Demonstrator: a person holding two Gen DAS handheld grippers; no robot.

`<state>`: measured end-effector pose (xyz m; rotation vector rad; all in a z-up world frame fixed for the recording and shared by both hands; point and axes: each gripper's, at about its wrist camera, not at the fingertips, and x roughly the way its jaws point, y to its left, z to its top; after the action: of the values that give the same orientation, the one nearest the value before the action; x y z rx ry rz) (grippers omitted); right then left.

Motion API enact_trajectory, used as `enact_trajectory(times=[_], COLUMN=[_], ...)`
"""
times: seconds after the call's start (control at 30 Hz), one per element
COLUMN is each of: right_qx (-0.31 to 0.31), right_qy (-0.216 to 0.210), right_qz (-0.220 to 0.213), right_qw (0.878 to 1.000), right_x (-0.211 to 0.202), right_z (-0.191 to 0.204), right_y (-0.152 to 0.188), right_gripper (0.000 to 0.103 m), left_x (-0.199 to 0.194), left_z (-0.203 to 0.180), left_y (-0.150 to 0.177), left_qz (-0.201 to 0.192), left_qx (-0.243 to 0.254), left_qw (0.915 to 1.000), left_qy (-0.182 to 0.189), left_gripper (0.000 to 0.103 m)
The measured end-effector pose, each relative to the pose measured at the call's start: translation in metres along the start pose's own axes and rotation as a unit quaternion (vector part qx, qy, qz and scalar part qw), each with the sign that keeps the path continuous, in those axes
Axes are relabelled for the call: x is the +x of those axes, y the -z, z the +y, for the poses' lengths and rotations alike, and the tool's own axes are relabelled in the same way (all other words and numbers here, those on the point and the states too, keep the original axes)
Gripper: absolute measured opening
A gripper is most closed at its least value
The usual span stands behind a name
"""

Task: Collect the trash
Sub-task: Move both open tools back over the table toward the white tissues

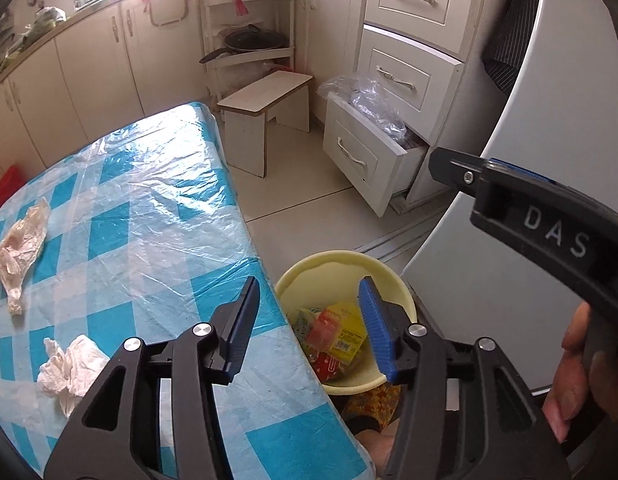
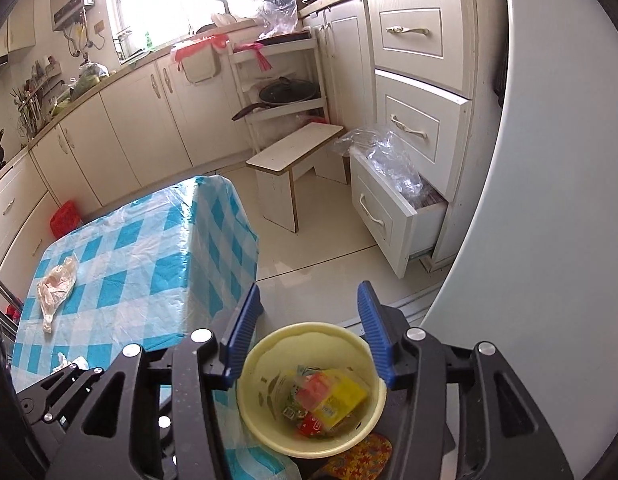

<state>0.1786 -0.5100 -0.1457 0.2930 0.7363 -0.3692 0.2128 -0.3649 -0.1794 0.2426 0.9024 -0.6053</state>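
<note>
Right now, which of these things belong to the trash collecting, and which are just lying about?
For the job:
- yellow bin with wrappers inside
- crumpled tissue on the table
- crumpled plastic bag on the table

Lying about:
- wooden stool
- frying pan
- open drawer

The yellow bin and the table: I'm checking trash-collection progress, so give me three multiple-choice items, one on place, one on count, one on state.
1. Where is the yellow bin?
A. On the table
B. On the floor beside the table's edge
C. Inside the drawer

2. How many crumpled pieces lie on the checked table?
A. Two
B. Four
C. None

3. What state is the lowest drawer in?
A. Shut flush
B. Removed
C. Pulled open, clear plastic sticking out

Answers:
1 B: the bin sits below the tablecloth edge, on the floor.
2 A: a crumpled bag and a white tissue are the only pieces.
3 C: its front tilts out from the cabinet.
</note>
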Motion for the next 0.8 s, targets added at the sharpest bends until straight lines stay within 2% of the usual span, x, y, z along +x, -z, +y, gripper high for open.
enact_trajectory(times=[0.23, 0.8], right_qx=[-0.020, -0.086], right_qy=[-0.016, -0.042], right_qz=[-0.015, -0.011], right_qw=[1.000, 0.995], right_x=[-0.005, -0.001], right_z=[0.017, 0.069], right_y=[-0.001, 0.006], right_gripper=[0.059, 0.064], left_x=[-0.022, -0.054], left_z=[0.005, 0.055], left_y=[0.010, 0.030], left_qz=[-0.015, -0.017], left_qx=[0.013, -0.030], left_qw=[0.9997, 0.9988], left_qy=[-0.012, -0.035], left_gripper=[0.060, 0.067])
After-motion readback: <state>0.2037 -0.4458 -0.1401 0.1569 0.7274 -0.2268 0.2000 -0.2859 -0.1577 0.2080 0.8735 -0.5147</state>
